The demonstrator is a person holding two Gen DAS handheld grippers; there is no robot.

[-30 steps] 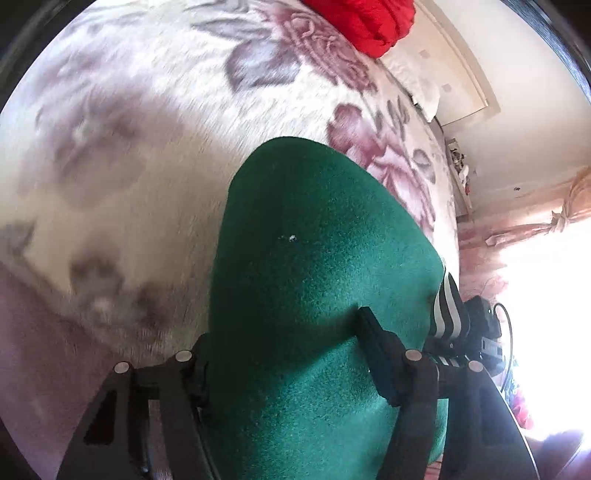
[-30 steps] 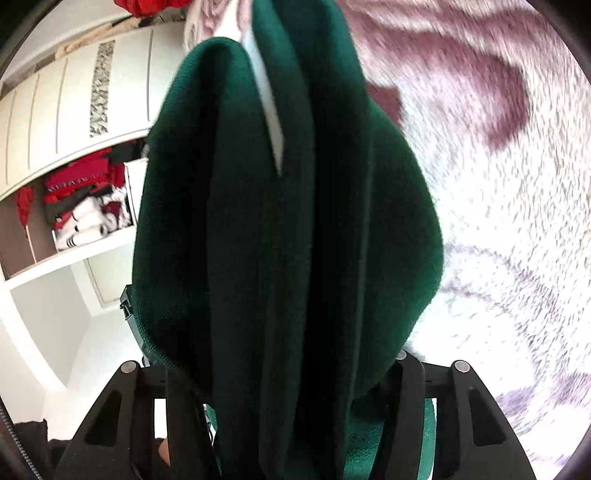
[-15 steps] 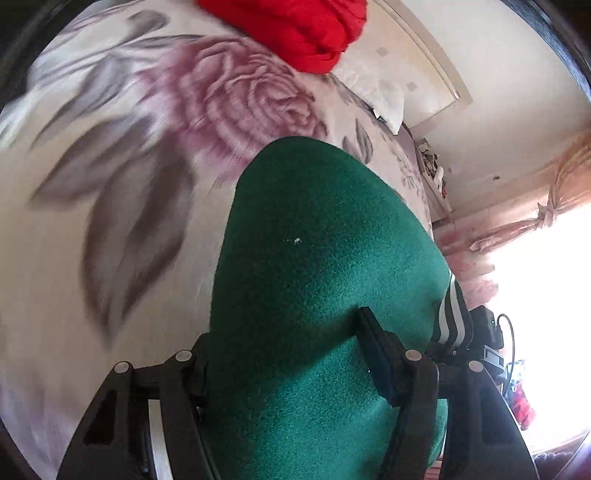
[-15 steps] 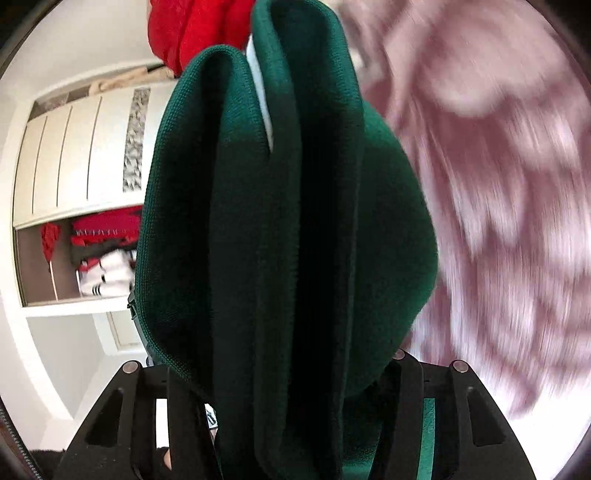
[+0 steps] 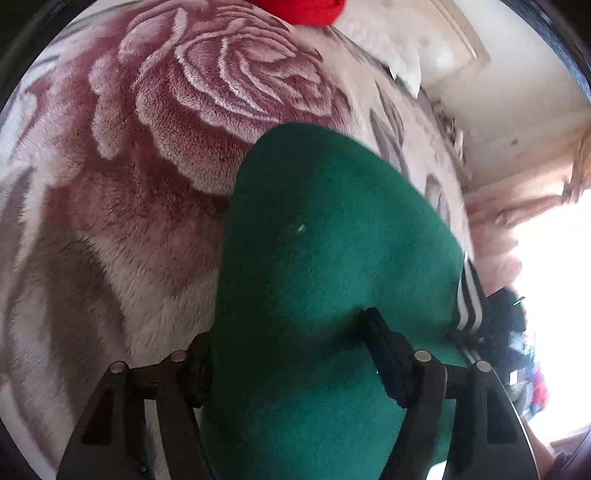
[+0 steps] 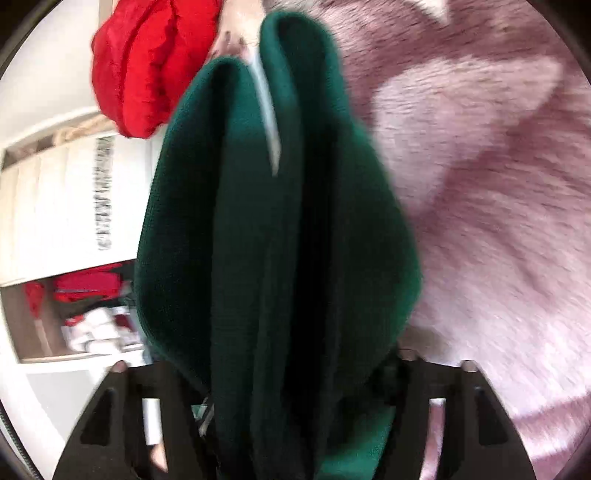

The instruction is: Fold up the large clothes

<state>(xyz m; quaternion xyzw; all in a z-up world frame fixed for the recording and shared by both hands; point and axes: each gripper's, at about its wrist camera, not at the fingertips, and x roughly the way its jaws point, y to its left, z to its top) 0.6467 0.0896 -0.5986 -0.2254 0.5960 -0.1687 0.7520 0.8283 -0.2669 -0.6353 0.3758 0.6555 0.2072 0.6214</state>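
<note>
A folded dark green garment fills the left wrist view and hangs over the rose-patterned blanket. My left gripper has it between its fingers; the right pad still dents the cloth while the jaws are opening. White stripes show at the garment's right edge. In the right wrist view the same green garment stands in thick upright folds. It fills my right gripper, whose jaws are opening; its pads are hidden behind the cloth.
A red garment lies bunched on the blanket just beyond the green one, also seen as a red garment at the top edge. A white wardrobe with stacked clothes stands left. A pillow lies far right.
Both grippers have carried the green garment across the bed towards the red garment, which now looks closer. Both pairs of jaws stand a little wider than before.
</note>
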